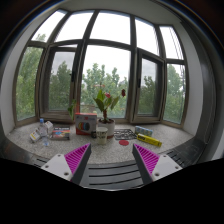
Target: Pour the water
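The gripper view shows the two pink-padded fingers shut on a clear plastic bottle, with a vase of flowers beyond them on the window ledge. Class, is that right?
Not quite. In the gripper view the two-finger gripper with pink pads is open and holds nothing. The clear plastic bottle stands apart on the window ledge, beyond the fingers. The vase of flowers is indeed beyond them.

From my gripper (pixel 112 158), fingers spread with nothing between them, the windowsill (pixel 120 150) runs ahead: a vase of flowers (pixel 104 122) at its middle, a box (pixel 86 124) just left, bottles (pixel 42 131) toward the left end, packets (pixel 146 134) right.
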`<state>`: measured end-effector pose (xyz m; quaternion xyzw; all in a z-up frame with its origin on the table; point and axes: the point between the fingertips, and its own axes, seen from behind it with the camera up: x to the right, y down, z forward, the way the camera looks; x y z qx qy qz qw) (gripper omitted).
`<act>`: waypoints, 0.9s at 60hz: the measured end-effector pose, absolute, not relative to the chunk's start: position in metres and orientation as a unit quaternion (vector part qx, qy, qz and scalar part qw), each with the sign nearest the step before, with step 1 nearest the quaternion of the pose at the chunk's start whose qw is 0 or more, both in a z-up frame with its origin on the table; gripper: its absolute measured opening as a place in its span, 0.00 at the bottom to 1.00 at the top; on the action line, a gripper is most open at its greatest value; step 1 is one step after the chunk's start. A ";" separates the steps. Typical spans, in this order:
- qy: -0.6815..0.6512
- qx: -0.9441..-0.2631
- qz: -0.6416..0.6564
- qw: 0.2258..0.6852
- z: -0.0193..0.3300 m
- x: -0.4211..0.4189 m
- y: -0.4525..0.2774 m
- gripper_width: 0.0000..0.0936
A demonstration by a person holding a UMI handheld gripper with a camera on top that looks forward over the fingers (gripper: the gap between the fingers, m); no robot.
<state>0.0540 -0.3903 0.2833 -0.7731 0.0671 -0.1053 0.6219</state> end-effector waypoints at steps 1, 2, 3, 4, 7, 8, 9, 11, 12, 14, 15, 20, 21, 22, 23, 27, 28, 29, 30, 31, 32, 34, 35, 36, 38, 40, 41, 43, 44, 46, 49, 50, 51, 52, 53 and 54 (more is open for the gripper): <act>0.067 -0.774 -0.105 0.621 0.282 0.054 -0.390 0.91; 0.068 -0.775 -0.105 0.619 0.281 0.054 -0.390 0.91; 0.068 -0.776 -0.106 0.618 0.279 0.054 -0.389 0.91; 0.068 -0.777 -0.106 0.616 0.277 0.054 -0.388 0.91; 0.069 -0.781 -0.109 0.610 0.269 0.053 -0.384 0.91; 0.068 -0.783 -0.110 0.608 0.265 0.052 -0.382 0.91; 0.068 -0.784 -0.111 0.607 0.262 0.050 -0.384 0.91; 0.065 -0.786 -0.113 0.604 0.252 0.046 -0.378 0.91; 0.063 -0.787 -0.113 0.603 0.248 0.043 -0.376 0.91; 0.059 -0.789 -0.112 0.601 0.238 0.037 -0.372 0.91; 0.058 -0.790 -0.112 0.600 0.233 0.034 -0.370 0.91; 0.050 -0.799 -0.111 0.589 0.199 0.015 -0.362 0.91; 0.049 -0.801 -0.110 0.586 0.192 0.010 -0.360 0.91; 0.047 -0.805 -0.109 0.581 0.185 0.005 -0.359 0.91; 0.046 -0.809 -0.107 0.576 0.177 -0.001 -0.357 0.91; 0.040 -0.820 -0.098 0.562 0.146 -0.031 -0.345 0.91; 0.039 -0.823 -0.095 0.558 0.138 -0.040 -0.341 0.91; 0.037 -0.826 -0.091 0.555 0.131 -0.049 -0.337 0.91; 0.036 -0.828 -0.087 0.552 0.125 -0.059 -0.333 0.91; 0.034 -0.830 -0.083 0.550 0.118 -0.069 -0.329 0.91; 0.032 -0.832 -0.079 0.548 0.112 -0.080 -0.323 0.91; 0.027 -0.835 -0.071 0.545 0.101 -0.101 -0.313 0.91; 0.025 -0.836 -0.067 0.544 0.096 -0.112 -0.307 0.91; 0.022 -0.838 -0.064 0.542 0.092 -0.123 -0.301 0.92; 0.017 -0.840 -0.055 0.540 0.084 -0.147 -0.288 0.92; 0.012 -0.841 -0.043 0.539 0.078 -0.171 -0.273 0.92; 0.010 -0.841 -0.037 0.539 0.075 -0.184 -0.265 0.92; 0.005 -0.842 -0.025 0.540 0.071 -0.209 -0.250 0.92; 0.003 -0.841 -0.020 0.540 0.070 -0.221 -0.241 0.91; -0.002 -0.839 -0.009 0.544 0.068 -0.245 -0.223 0.91; -0.016 -0.835 0.005 0.550 0.068 -0.280 -0.196 0.91; -0.020 -0.834 0.008 0.552 0.067 -0.291 -0.186 0.91; -0.024 -0.832 0.012 0.554 0.068 -0.301 -0.176 0.91; -0.028 -0.830 0.016 0.557 0.069 -0.311 -0.166 0.91; -0.031 -0.827 0.020 0.560 0.070 -0.321 -0.156 0.91; -0.034 -0.824 0.024 0.564 0.072 -0.330 -0.146 0.91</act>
